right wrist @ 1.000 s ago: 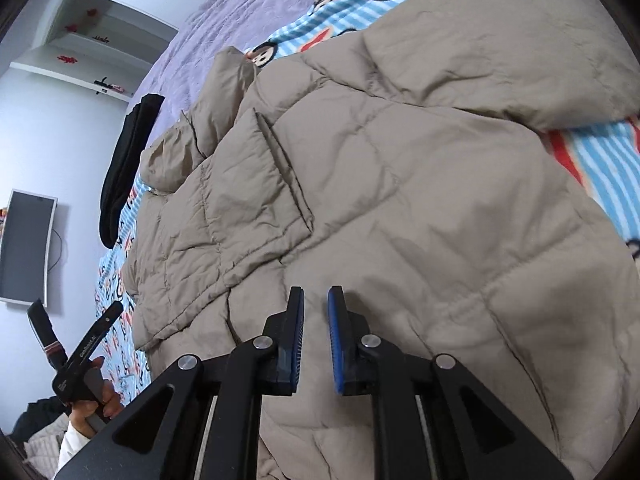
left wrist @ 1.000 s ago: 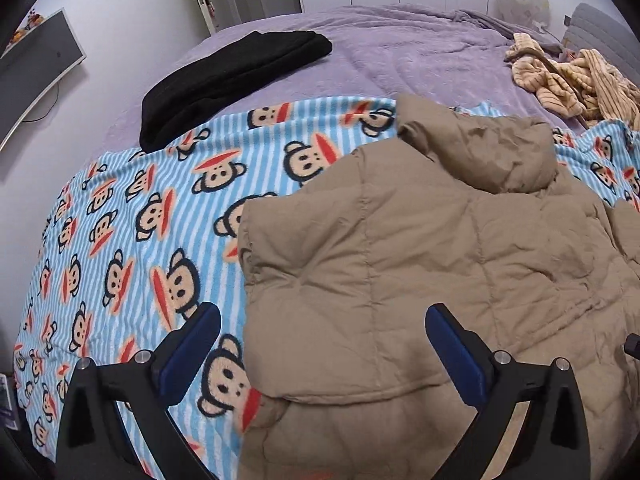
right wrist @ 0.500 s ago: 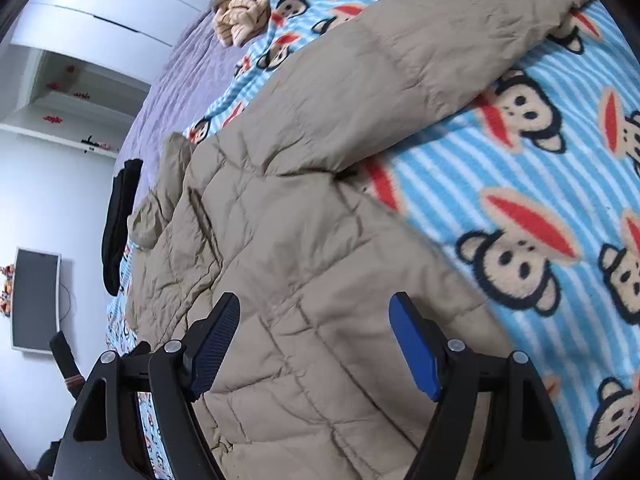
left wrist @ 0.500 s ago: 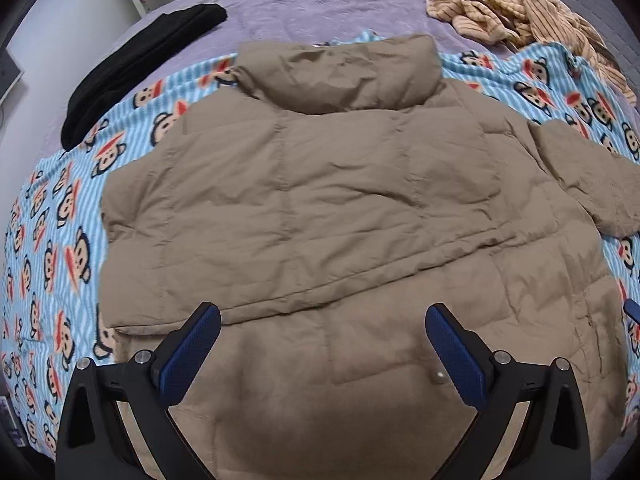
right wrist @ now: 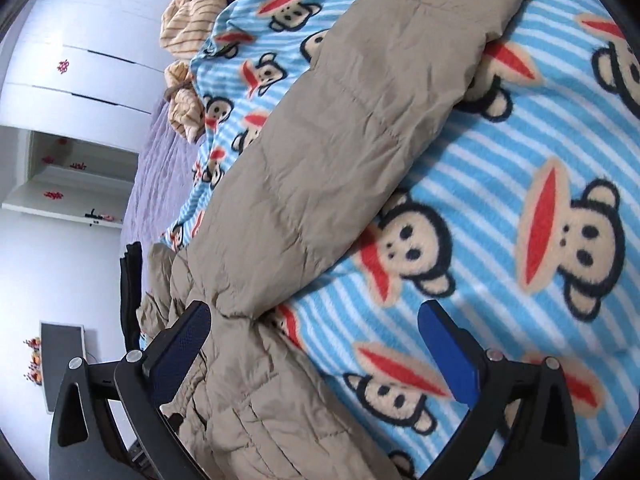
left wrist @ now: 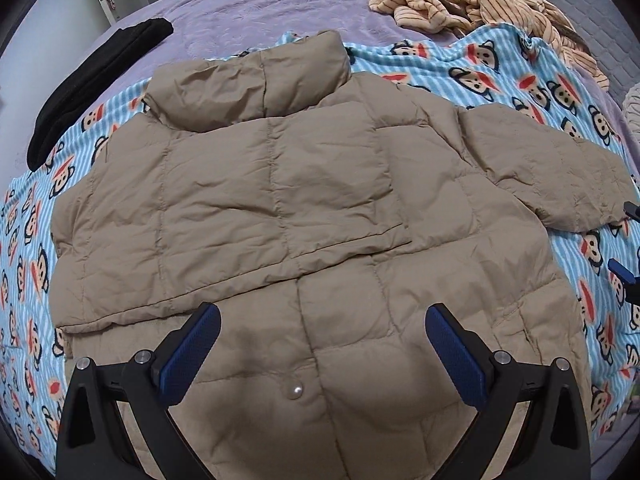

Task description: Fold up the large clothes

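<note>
Left tongs (left wrist: 322,342) gape empty; right tongs (right wrist: 314,338) opening, seemingly empty.

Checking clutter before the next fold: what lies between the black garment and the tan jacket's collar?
Left wrist view: only monkey-print blanket and purple bedspread between black garment and jacket.

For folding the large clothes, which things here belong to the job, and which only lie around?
Belong to the job:
tan puffer jacket
left gripper, open
right gripper, jaws opening, holding nothing

Just lying about:
black garment
striped beige clothes
monkey blanket

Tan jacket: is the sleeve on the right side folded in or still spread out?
Spread out: the sleeve lies outward on the monkey blanket.
</note>
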